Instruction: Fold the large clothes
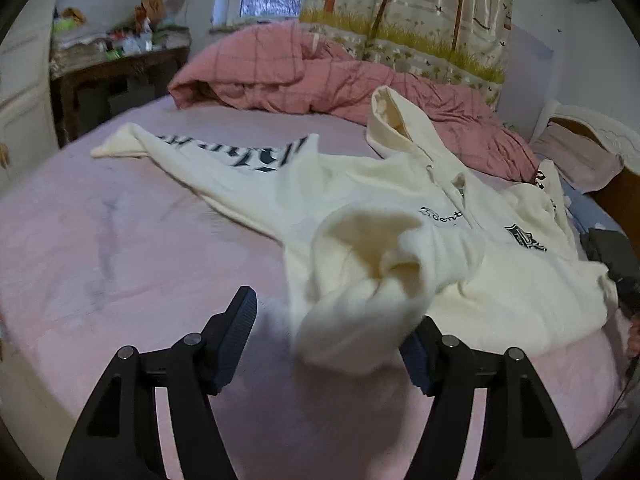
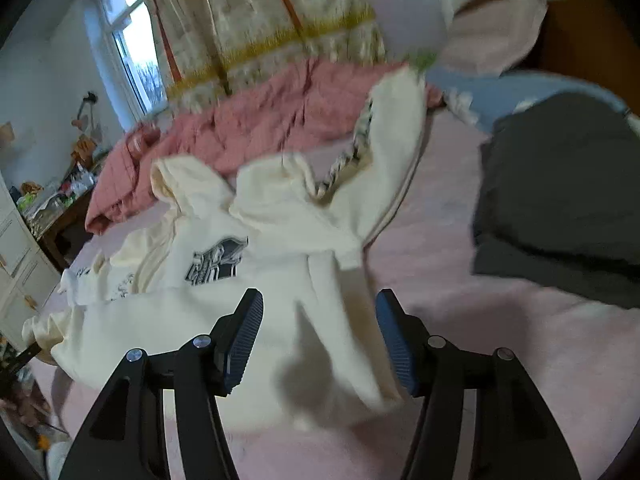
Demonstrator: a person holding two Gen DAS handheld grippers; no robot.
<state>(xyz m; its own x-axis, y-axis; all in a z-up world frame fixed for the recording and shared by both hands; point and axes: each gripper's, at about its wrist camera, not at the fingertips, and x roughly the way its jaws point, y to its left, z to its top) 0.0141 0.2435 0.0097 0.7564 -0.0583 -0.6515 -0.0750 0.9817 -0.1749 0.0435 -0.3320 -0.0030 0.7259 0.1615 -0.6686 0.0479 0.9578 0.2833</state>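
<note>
Hoodie (image 1: 400, 240) blurred near both tools, left tool (image 1: 332, 332) apart, right tool (image 2: 320, 332) apart, nothing clamped.

Pink-sheeted bed (image 1: 100, 248): cream hoodie (image 1: 400, 240) spread out, pink quilt (image 1: 304, 72) bunched behind, dark garment (image 2: 560, 200).

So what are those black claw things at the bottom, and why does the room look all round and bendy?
Those claws are grabbers a person holds, one in each hand. A tiny camera sits on each, and its lens bends the room. One picture looks along the left gripper, the other along the right gripper. A cream hoodie lies rumpled on a pink bed sheet, with a pink quilt behind it. Both claws are open and hold nothing; the hoodie's edge lies loose between them.
</note>
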